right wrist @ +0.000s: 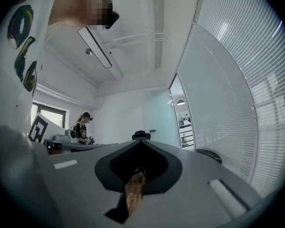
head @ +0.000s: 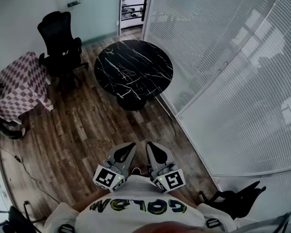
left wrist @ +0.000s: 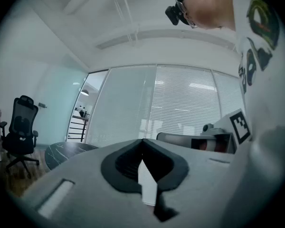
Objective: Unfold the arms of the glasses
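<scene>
Left gripper (head: 127, 149) and right gripper (head: 153, 150) side by side, near the person's chest, above the wood floor (head: 82, 130). Fingers of both closed, nothing between them. The glasses appear in no view, so position relative to fingers cannot be told. Black round table (head: 133, 67) far ahead.

White shirt (head: 136, 208), seemingly green-yellow lettering; grey left gripper (head: 128, 148) and right gripper (head: 152, 149), square-marker cubes.

We list: counter (head: 134, 72) at 12 o'clock, glossy black veined stone; floor (head: 87, 130), matt wood planks; cloth (head: 22, 84) at 10 o'clock, chequered fabric; left gripper (head: 130, 147) and right gripper (head: 150, 147), matt grey plastic.
</scene>
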A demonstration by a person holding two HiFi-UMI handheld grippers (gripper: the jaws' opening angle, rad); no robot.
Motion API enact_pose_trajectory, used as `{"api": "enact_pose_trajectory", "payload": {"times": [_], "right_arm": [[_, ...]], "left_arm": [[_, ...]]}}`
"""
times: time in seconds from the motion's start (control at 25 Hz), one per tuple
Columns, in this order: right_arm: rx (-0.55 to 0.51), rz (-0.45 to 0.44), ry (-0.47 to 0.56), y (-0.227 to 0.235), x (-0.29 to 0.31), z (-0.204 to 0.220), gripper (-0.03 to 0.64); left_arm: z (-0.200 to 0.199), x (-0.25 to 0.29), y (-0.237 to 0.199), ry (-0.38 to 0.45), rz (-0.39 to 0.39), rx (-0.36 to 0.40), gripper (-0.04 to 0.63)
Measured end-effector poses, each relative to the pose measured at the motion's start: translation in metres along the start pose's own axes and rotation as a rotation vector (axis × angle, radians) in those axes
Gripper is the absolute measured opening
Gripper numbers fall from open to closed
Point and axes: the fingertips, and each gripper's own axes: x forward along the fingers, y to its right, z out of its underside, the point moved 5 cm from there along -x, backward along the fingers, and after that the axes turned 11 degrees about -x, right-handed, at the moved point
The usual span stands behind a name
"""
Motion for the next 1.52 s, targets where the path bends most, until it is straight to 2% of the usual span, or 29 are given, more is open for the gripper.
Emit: {"api": "enact_pose_trajectory", "payload": {"times": [0.68,1.28,1.52], "right_arm": [[0.033,0.008,0.034,0.009,-0.009,-0.002,0.002],[0.053,0.02,-0.016,0.042,-0.053,0.018,0.002],[0.056,0.011,-0.018,0.048,-0.057,0.022,0.002]], "left_arm": [[0.006,0.008,0.009,0.002,-0.009,-0.007,0.003],[0.035,0.035,0.047,-0.013,-0.029,-0.02,0.004],[0.041,0.038,0.049,-0.016,-0.052,-0.025,0.004]]}}
